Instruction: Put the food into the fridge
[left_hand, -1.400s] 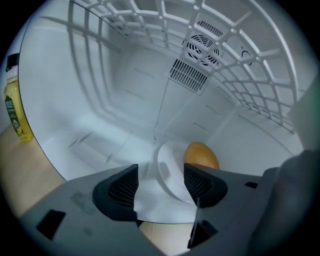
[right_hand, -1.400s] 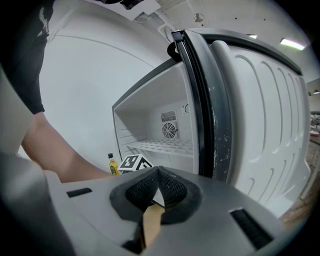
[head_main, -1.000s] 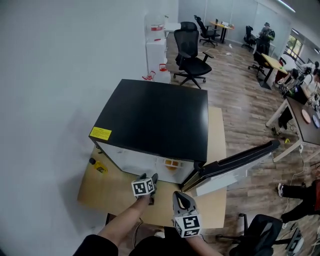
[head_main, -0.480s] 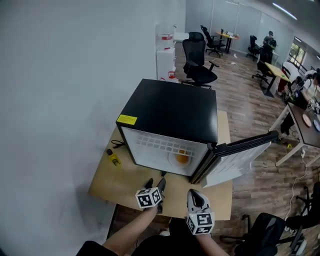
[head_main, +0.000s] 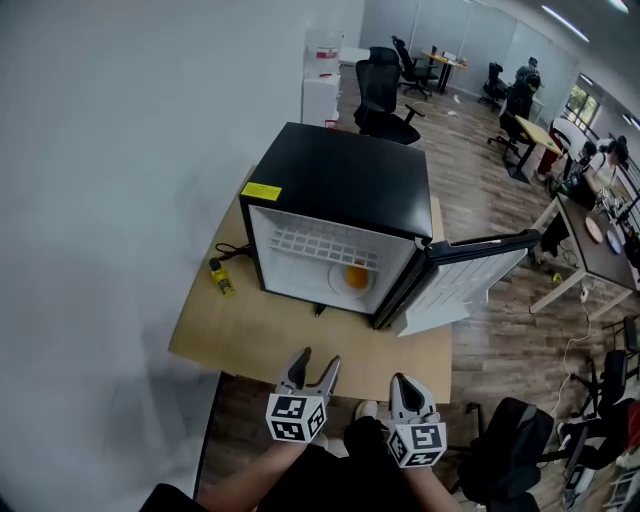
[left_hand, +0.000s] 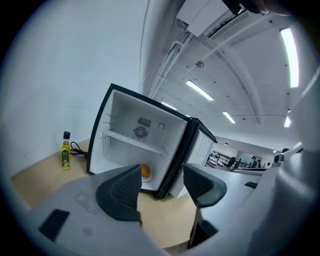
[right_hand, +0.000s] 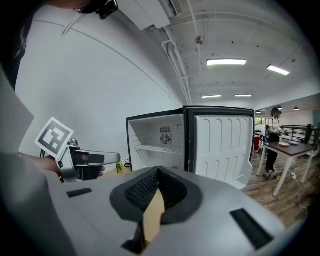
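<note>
Head view: a black fridge (head_main: 345, 185) stands on a wooden counter (head_main: 270, 335) against a white wall, its door (head_main: 470, 275) swung wide open to the right. The food (head_main: 357, 277), a round orange item, lies on a white plate (head_main: 336, 281) on the fridge floor, below a white wire shelf (head_main: 325, 245). A small yellow bottle (head_main: 221, 280) stands on the counter just left of the fridge, beside a black cable (head_main: 232, 250).

Both grippers hang at the near edge of the counter, well apart from the fridge. In the left gripper view the jaws of the left gripper (head_main: 319, 358) stand wide apart with nothing between them, and the open fridge and the food show through the gap. In the right gripper view the jaws of the right gripper (head_main: 408, 382) meet at their tips and hold nothing; a strip of the counter shows below the tips. Beyond the fridge are an office chair (head_main: 385, 95) and desks.
</note>
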